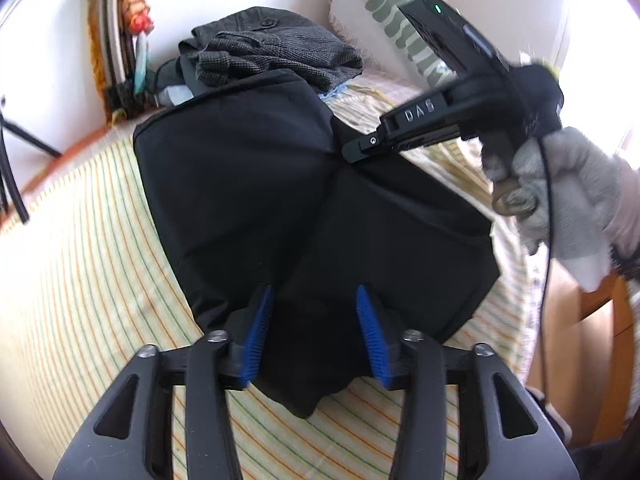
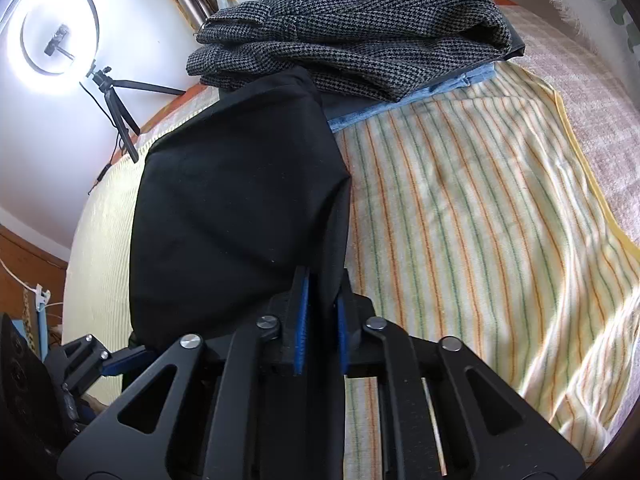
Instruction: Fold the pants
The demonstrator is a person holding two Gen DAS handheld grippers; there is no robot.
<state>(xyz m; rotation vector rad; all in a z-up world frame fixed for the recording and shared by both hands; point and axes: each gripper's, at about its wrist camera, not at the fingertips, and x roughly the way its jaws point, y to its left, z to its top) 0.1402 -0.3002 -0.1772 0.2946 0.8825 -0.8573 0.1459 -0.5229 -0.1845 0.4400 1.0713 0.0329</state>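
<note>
The black pants point(image 1: 280, 184) lie folded on the striped bed cover, also seen in the right wrist view point(image 2: 236, 208). My left gripper point(image 1: 316, 328) is open, its blue pads on either side of the pants' near edge, with cloth between them. My right gripper point(image 2: 322, 312) is shut on the pants' right edge; in the left wrist view its fingers point(image 1: 360, 146) rest on the pants' far right side, held by a gloved hand point(image 1: 568, 196).
A pile of folded clothes topped by grey houndstooth pants point(image 2: 360, 28) sits just behind the black pants. The striped yellow cover point(image 2: 480, 208) spreads to the right. A ring light on a tripod point(image 2: 60, 28) stands at the left. A patterned pillow point(image 1: 384, 12) leans at the back.
</note>
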